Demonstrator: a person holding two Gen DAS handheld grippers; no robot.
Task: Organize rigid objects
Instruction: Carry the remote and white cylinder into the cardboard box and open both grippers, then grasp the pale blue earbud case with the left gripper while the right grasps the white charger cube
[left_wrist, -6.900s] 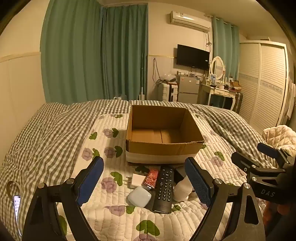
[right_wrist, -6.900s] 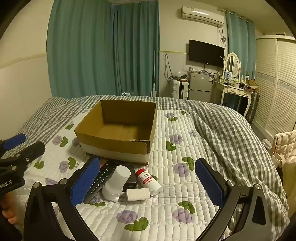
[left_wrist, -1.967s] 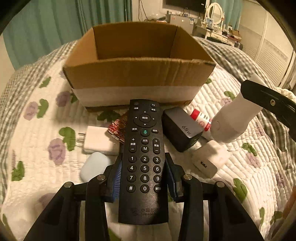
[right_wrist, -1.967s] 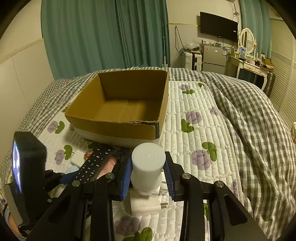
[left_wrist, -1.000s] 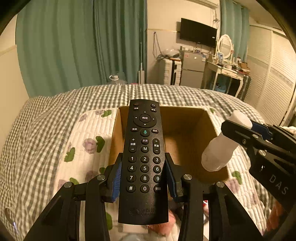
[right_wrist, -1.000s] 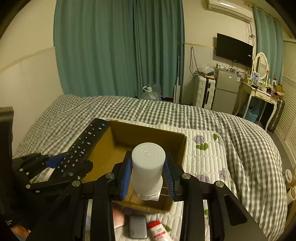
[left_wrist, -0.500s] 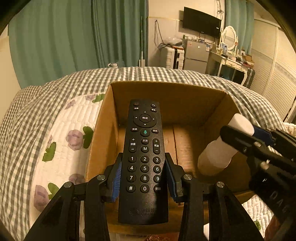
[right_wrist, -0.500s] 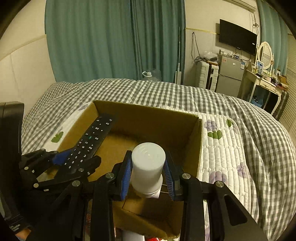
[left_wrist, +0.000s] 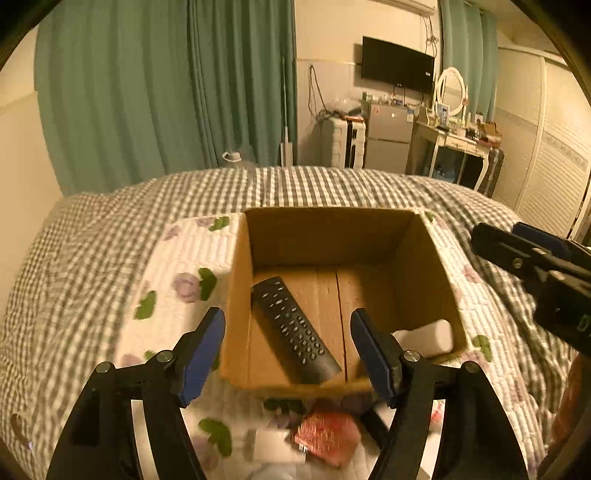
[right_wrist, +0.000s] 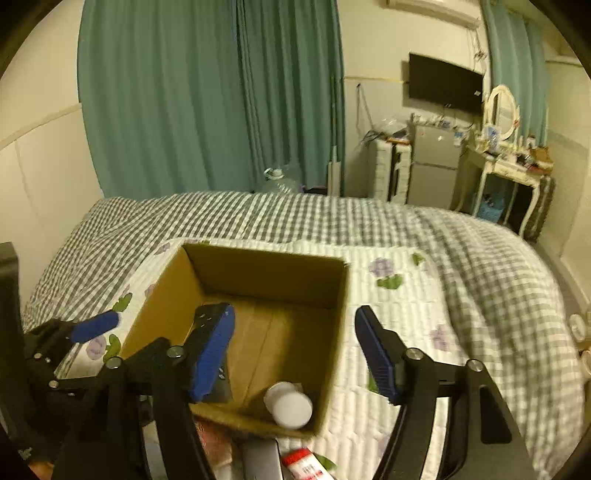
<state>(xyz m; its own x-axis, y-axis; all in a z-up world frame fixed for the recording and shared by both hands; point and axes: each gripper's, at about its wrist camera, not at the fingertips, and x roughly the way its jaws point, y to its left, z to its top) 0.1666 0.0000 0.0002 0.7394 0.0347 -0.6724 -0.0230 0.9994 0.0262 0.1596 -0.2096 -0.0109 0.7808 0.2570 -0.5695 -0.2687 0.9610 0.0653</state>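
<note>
An open cardboard box (left_wrist: 436, 266) sits on the quilted bed; it also shows in the right wrist view (right_wrist: 155, 302). A black remote (left_wrist: 293, 330) lies slanted on the box floor, partly seen in the right wrist view (right_wrist: 210, 314). A white bottle (left_wrist: 428, 336) lies in the box's near right corner; in the right wrist view (right_wrist: 288, 404) its cap end faces me. My left gripper (left_wrist: 288, 350) is open and empty above the box's near edge. My right gripper (right_wrist: 295, 350) is open and empty above the box.
In front of the box lie a red packet (left_wrist: 325, 435), a dark charger (right_wrist: 260, 461) and a small red-capped bottle (right_wrist: 303, 465). Green curtains (left_wrist: 166, 92), a TV (left_wrist: 397, 62) and a dressing table (left_wrist: 461, 144) stand beyond the bed.
Both grippers have opened. The remote dropped from my left gripper and the white bottle from my right gripper into the box. Both grippers pulled up and back.
</note>
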